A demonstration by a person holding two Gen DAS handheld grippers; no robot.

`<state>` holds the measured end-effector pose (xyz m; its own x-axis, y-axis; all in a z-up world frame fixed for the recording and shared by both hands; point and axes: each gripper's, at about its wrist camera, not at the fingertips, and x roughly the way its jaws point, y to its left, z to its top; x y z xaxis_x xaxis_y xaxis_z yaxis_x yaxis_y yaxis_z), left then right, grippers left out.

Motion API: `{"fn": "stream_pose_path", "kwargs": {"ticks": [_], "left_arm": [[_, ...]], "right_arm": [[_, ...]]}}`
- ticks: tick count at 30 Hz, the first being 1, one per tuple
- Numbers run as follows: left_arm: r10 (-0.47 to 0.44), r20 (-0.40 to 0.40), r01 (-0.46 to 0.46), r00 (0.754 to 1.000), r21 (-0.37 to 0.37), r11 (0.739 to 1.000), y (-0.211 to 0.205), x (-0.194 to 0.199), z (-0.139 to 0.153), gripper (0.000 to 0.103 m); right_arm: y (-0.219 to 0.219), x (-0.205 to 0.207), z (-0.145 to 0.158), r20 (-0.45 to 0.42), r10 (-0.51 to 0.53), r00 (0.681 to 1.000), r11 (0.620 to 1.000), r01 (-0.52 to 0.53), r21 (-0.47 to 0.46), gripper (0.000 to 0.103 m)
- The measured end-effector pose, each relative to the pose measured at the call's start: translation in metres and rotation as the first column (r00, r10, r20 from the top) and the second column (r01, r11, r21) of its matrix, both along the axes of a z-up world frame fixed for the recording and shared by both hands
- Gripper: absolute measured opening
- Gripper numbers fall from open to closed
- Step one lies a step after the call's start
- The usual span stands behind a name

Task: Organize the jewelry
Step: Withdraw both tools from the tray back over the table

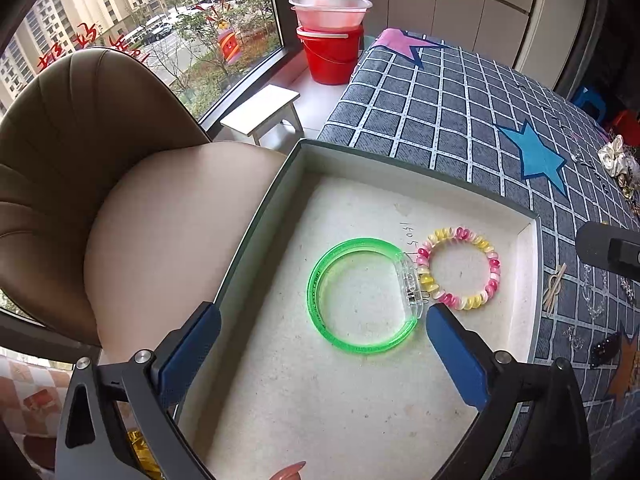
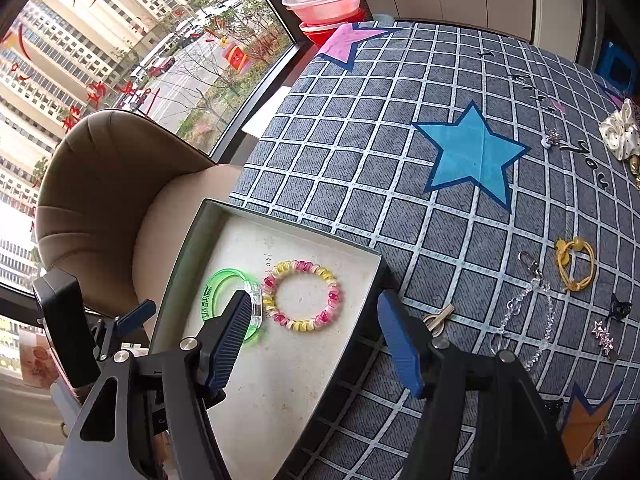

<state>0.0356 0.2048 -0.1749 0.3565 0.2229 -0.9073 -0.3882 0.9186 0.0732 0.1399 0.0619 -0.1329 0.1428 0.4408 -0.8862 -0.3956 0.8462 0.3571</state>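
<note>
Hovering open, empty: left tool (image 1: 320, 336), right tool (image 2: 312, 332); handwritten digits (image 1: 409, 236) in tray (image 1: 530, 280), perhaps "1505"

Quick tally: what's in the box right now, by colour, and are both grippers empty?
Green bangle: 1
Pink-yellow coil bracelet: 1
Total in box: 2
Left gripper and right gripper: both open, holding 0

Bright daylight from window (image 1: 132, 32) — soft shadows, sharp focus, fisheye bending — dark corners.
</note>
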Motion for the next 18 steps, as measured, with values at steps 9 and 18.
{"fn": "stream_pose_path", "kwargs": {"ticks": [9, 18], "left_arm": [[0.074, 0.023, -0.075, 0.997, 0.039, 0.996, -0.04, -0.039, 0.033, 0.103], [0.175, 0.063, -0.172, 0.983, -0.051, 0.984, -0.122, -0.091, 0.051, 0.103]], "right_arm": [[-0.052, -0.021, 0.015, -0.015, -0.009, 1.0, 0.999, 0.008, -0.035, 0.085], [-0.109, -0.037, 0.012, -0.081, 0.041, 0.996, 0.993, -0.049, -0.105, 0.103]]}}
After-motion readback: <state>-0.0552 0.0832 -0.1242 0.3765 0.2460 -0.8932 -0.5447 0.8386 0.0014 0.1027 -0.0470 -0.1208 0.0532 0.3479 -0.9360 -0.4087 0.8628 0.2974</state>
